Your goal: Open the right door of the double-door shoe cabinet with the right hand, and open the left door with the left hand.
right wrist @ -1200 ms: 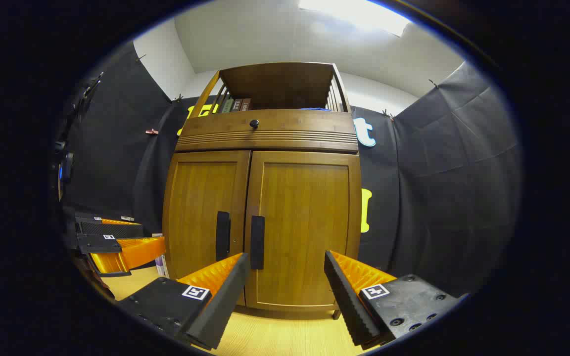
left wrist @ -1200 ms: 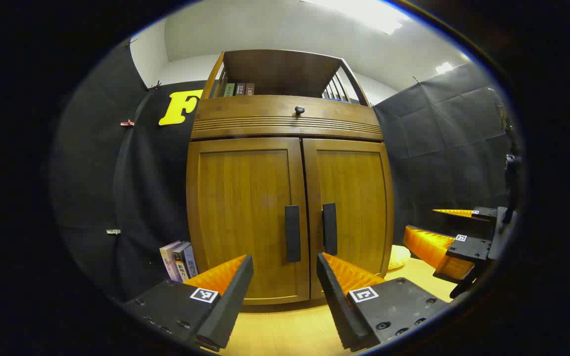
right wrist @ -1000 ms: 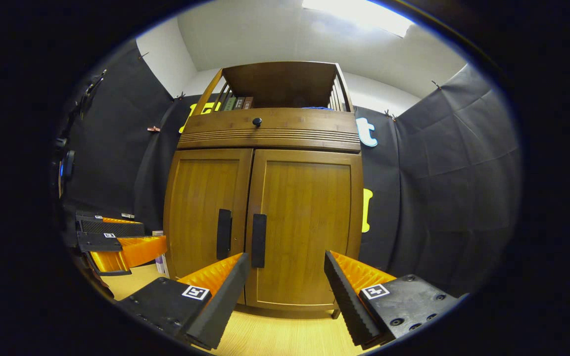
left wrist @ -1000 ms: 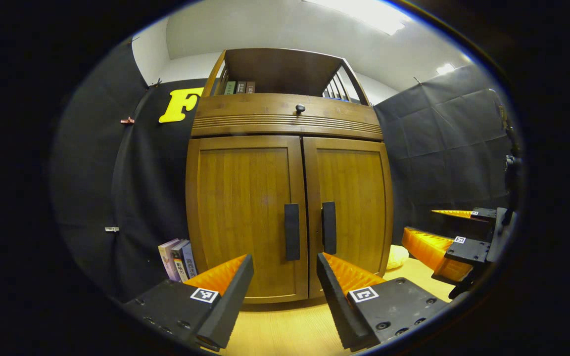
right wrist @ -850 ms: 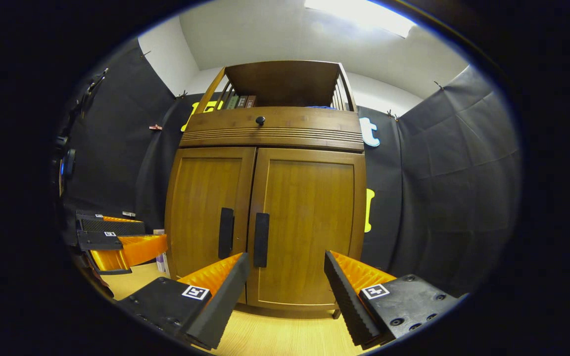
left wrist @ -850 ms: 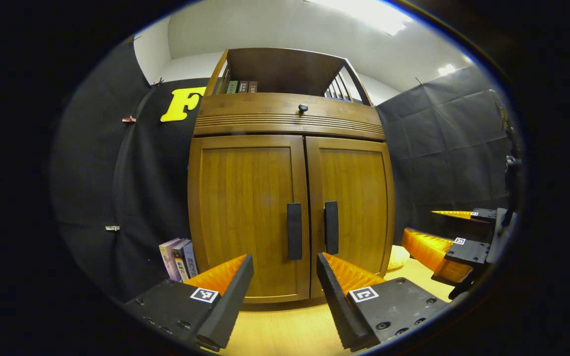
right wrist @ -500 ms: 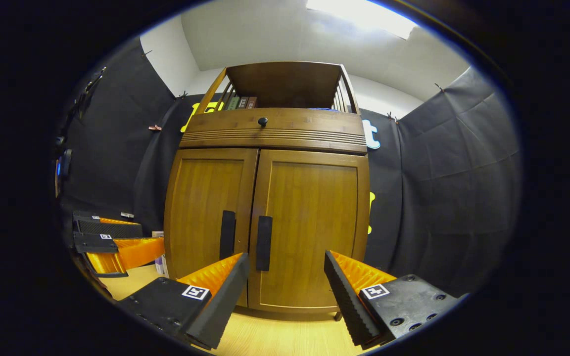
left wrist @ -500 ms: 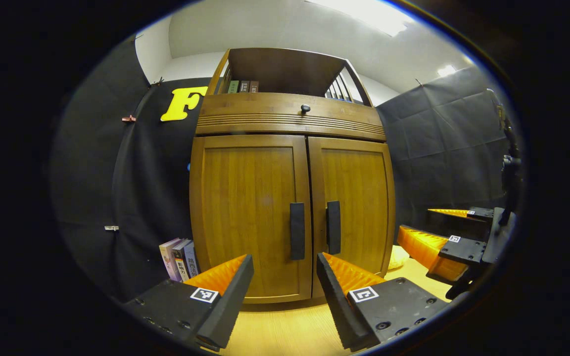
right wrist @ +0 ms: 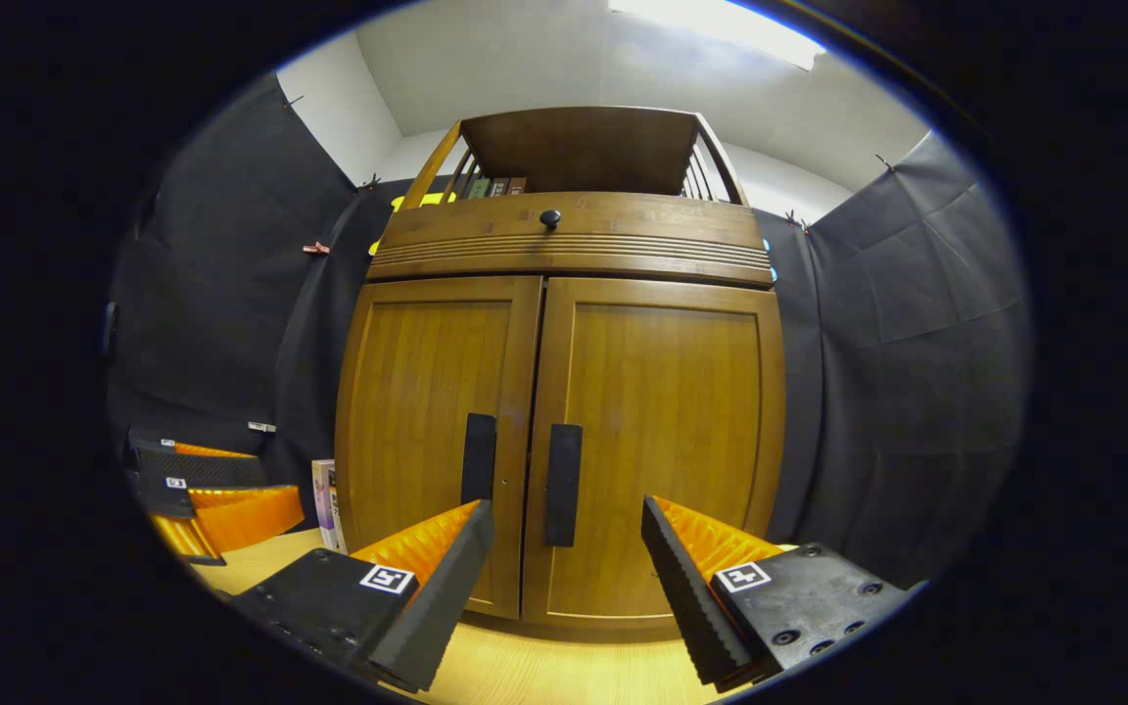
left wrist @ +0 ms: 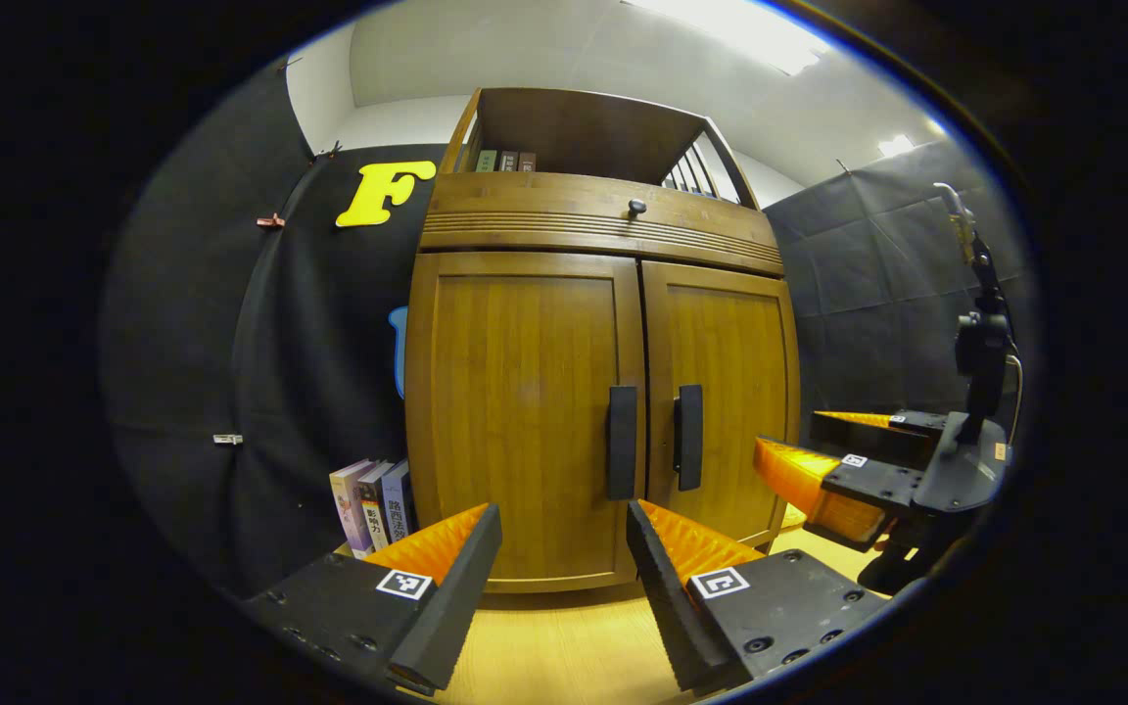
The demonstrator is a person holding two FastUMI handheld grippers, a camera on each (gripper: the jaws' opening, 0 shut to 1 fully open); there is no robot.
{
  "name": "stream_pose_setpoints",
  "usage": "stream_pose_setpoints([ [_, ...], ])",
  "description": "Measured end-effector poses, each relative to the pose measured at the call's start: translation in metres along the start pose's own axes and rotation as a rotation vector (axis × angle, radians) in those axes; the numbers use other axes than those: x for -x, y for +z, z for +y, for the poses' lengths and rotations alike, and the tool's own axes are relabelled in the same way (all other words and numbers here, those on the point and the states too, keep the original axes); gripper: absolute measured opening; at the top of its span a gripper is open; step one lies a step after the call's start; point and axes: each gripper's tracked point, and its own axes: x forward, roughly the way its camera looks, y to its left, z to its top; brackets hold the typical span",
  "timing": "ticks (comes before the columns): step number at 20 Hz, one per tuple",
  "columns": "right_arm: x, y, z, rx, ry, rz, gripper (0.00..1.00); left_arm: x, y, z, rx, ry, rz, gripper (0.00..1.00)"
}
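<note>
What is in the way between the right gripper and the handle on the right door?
Nothing visible. The right gripper is open, and the gap between its fingers looks straight at the right door's handle. The door is closed; only bare wooden floor lies between.

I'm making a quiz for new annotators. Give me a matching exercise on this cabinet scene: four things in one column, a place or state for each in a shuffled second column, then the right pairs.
Things:
1. right door handle
2. small round knob
3. standing books
4. right claw

Places or states:
A. on the floor left of the shoe cabinet
B. open, touching nothing
C. on the ribbed panel above the doors
D. black vertical bar beside the seam between the closed doors

Pairs: 1-D, 2-C, 3-A, 4-B
</note>
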Motion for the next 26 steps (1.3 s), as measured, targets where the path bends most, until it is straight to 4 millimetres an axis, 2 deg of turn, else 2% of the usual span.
stream_pose_setpoints([
  [4,-0.028,-0.01,0.008,-0.016,-0.013,-0.002,0.95,0.001,-0.011,0.015,0.002,0.004,0.006,0.81],
  [7,-0.062,-0.021,0.016,-0.056,-0.019,0.012,0.96,0.003,-0.019,0.03,-0.001,0.018,0.011,0.81],
  [11,-0.1,-0.041,0.007,-0.086,-0.086,0.028,0.92,0.001,-0.028,0.05,-0.019,0.047,0.019,0.81],
  [14,-0.116,-0.057,-0.003,-0.085,-0.123,0.048,0.92,0.004,-0.036,0.063,-0.049,0.074,0.044,0.81],
  [15,-0.12,-0.06,-0.004,-0.085,-0.127,0.052,0.88,0.005,-0.037,0.065,-0.056,0.079,0.041,0.79],
  [16,-0.126,-0.062,-0.005,-0.087,-0.126,0.051,0.8,0.005,-0.038,0.066,-0.06,0.083,0.038,0.81],
  [17,-0.132,-0.064,-0.004,-0.087,-0.119,0.046,0.86,0.006,-0.04,0.066,-0.061,0.084,0.037,0.81],
  [18,-0.133,-0.067,-0.004,-0.085,-0.116,0.047,0.86,0.007,-0.042,0.066,-0.06,0.081,0.041,0.81],
  [19,-0.136,-0.071,-0.005,-0.075,-0.126,0.052,0.78,0.009,-0.046,0.065,-0.059,0.074,0.047,0.81],
  [20,-0.139,-0.075,-0.006,-0.063,-0.134,0.054,0.6,0.011,-0.049,0.065,-0.059,0.072,0.057,0.81],
  [21,-0.137,-0.074,-0.002,-0.065,-0.119,0.06,0.54,0.014,-0.054,0.067,-0.06,0.075,0.067,0.81],
  [22,-0.137,-0.076,-0.002,-0.055,-0.133,0.056,0.4,0.016,-0.056,0.07,-0.06,0.081,0.073,0.81],
  [23,-0.136,-0.075,-0.004,-0.045,-0.143,0.059,0.32,0.02,-0.056,0.072,-0.06,0.091,0.074,0.81],
  [25,-0.136,-0.074,-0.005,-0.031,-0.142,0.063,0.36,0.025,-0.054,0.076,-0.054,0.107,0.064,0.81],
  [26,-0.136,-0.074,-0.005,-0.027,-0.131,0.063,0.28,0.028,-0.053,0.077,-0.053,0.114,0.065,0.81],
])
